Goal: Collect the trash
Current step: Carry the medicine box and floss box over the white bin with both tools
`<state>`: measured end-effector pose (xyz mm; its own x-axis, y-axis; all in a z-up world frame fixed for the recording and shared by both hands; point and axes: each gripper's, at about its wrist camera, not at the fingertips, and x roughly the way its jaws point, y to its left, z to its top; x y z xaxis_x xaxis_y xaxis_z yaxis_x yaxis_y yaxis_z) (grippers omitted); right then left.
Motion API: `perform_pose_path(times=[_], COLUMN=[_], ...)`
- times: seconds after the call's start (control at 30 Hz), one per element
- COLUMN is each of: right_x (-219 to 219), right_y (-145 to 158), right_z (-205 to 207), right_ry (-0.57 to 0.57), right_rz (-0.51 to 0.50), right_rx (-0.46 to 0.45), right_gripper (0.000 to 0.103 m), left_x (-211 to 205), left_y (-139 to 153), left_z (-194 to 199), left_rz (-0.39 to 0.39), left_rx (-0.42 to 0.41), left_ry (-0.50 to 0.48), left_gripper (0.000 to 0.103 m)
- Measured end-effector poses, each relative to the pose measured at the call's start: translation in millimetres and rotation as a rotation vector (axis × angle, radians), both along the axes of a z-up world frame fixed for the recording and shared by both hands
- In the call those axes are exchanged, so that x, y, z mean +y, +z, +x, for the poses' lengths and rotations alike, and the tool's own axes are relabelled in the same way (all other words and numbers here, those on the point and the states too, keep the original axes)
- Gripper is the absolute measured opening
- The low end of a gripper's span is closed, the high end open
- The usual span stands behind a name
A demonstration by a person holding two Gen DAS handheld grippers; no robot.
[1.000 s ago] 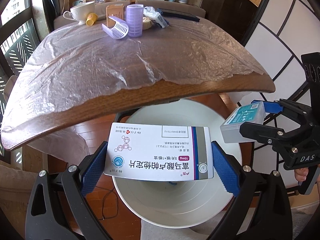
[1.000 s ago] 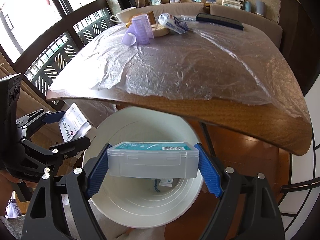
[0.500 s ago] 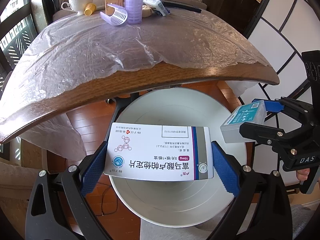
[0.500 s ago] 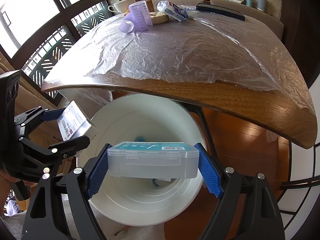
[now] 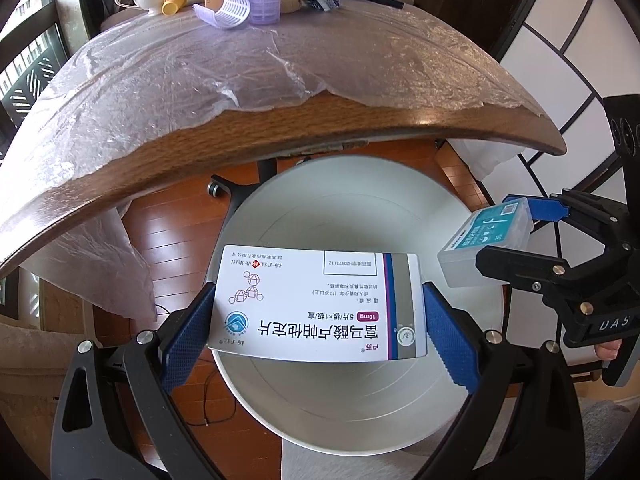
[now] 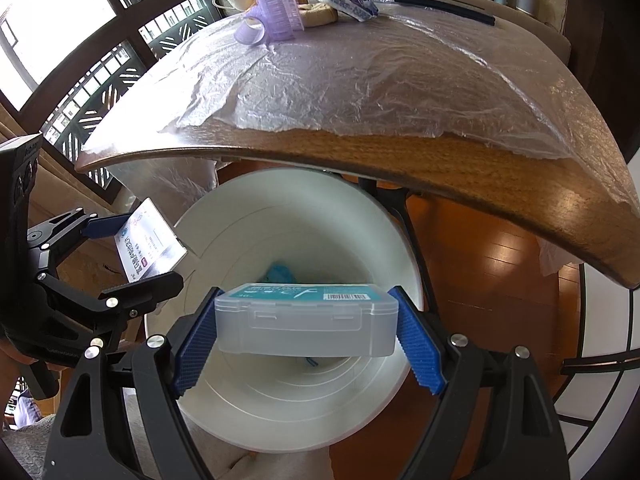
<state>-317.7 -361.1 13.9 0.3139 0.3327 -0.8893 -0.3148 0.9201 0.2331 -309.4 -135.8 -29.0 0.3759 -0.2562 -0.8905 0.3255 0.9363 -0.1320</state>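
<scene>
- My left hand-held gripper (image 5: 318, 320) pinches a white box (image 5: 318, 302); my right hand-held gripper (image 6: 306, 336) pinches a clear case (image 6: 306, 320). Both hang over the white bin (image 6: 360, 412).
- I think neither is dropped yet, and more stuff waits far back on the worktop (image 5: 280, 152).
- Only the right view shows blue trash (image 6: 280, 272) inside the bin.

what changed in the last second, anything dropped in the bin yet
Nothing dropped. Both hand-held grippers moved further over the white bin, whose inside now shows more. The left hand-held gripper still clamps the medicine box; the right hand-held gripper still clamps the clear plastic case.
</scene>
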Motion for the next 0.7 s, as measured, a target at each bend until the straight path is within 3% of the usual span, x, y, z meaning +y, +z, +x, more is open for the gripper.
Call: perform_pose_path(times=[0.7], right_x=[2], right_y=[-29], right_z=[16], right_ry=[-0.047], right_rz=[-0.015], right_rx=[0.055], right_gripper=[0.081], left_x=[-4], left_y=[-26], left_z=[-1], left_rz=[0.03], left_rx=[0.046], left_ry=[-0.045], left_gripper=[0.098])
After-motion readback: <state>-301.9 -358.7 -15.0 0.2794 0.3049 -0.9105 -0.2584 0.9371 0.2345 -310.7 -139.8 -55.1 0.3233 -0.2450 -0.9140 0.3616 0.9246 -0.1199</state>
